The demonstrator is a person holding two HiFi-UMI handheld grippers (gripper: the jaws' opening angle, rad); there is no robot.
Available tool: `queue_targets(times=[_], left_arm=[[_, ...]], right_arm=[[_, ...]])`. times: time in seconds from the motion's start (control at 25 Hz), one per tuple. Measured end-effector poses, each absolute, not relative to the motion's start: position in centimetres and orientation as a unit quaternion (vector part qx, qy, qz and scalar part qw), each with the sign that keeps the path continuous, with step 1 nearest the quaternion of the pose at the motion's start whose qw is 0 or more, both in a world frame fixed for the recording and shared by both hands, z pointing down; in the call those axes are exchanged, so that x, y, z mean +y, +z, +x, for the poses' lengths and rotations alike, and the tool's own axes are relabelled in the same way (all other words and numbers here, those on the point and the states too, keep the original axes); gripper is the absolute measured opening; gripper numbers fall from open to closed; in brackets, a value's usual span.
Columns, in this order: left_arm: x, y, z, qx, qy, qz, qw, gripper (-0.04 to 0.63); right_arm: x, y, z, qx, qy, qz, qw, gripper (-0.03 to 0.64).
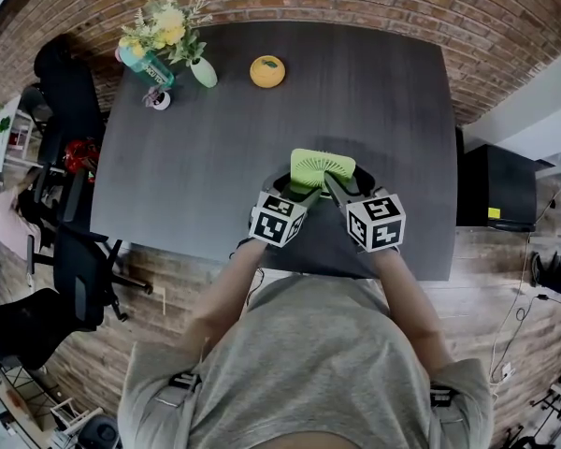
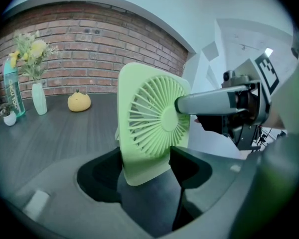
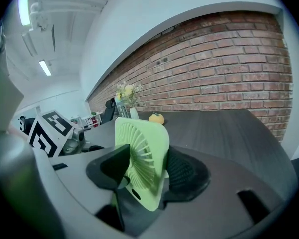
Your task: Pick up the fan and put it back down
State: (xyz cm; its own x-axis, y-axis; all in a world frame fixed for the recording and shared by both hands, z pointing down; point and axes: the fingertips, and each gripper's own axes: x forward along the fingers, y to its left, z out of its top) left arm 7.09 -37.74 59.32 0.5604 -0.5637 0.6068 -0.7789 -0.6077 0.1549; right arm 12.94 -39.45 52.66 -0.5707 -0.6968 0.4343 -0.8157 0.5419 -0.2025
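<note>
Left gripper (image 2: 145,157): jaws closed on the lower corner of the fan (image 2: 152,116), one pad at each side edge. Fan is pale green and square, tilted, and sits above the near part of the table (image 1: 215,157). Cannot tell whether its base touches the tabletop. Right gripper (image 3: 145,161): jaws wide but clamped across the fan's thickness, one on the grille, one on the back.

Risks (judgement):
- Left hold takes only a corner. A small twist between the two hands could lever the fan out of it.
- Right pad bears on the thin grille ribs. Too much squeeze may bend them.
- If the fan is set down tilted like this, it may tip onto its face once released.

Count, left to right: bottle (image 1: 150,65) x1, small pot (image 1: 158,100) x1, vase (image 1: 204,73) with flowers x1, orange round item (image 1: 267,71) x1, fan x1, grippers x2.
</note>
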Motion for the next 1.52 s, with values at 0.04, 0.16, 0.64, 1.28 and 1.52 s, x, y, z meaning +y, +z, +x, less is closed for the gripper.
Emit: queue_targets(times=[0.04,0.16,0.64,1.28,1.52], left_arm=[[-37.8,59.0,6.9,-0.393,0.257,0.858,0.206,0.305],[-37.7,58.2,6.4,-0.399,0.254,0.857,0.202,0.305],[-36.5,56.1,3.0,-0.434,0.242,0.846,0.192,0.305],[-34.4,55.0,-6.4,-0.509,0.224,0.807,0.199,0.305],[-33.2,54.8,-10.2,-0.538,0.222,0.786,0.207,0.305]], right_arm=[[-39.4,52.3,12.8,-0.866,0.192,0.436,0.152,0.224],[-39.3,51.5,12.2,-0.869,0.185,0.432,0.151,0.224],[-38.4,49.4,8.7,-0.888,0.168,0.403,0.145,0.224],[-37.0,48.3,-1.0,-0.921,0.145,0.327,0.154,0.222],[-36.2,48.2,-4.9,-0.932,0.143,0.292,0.159,0.222]])
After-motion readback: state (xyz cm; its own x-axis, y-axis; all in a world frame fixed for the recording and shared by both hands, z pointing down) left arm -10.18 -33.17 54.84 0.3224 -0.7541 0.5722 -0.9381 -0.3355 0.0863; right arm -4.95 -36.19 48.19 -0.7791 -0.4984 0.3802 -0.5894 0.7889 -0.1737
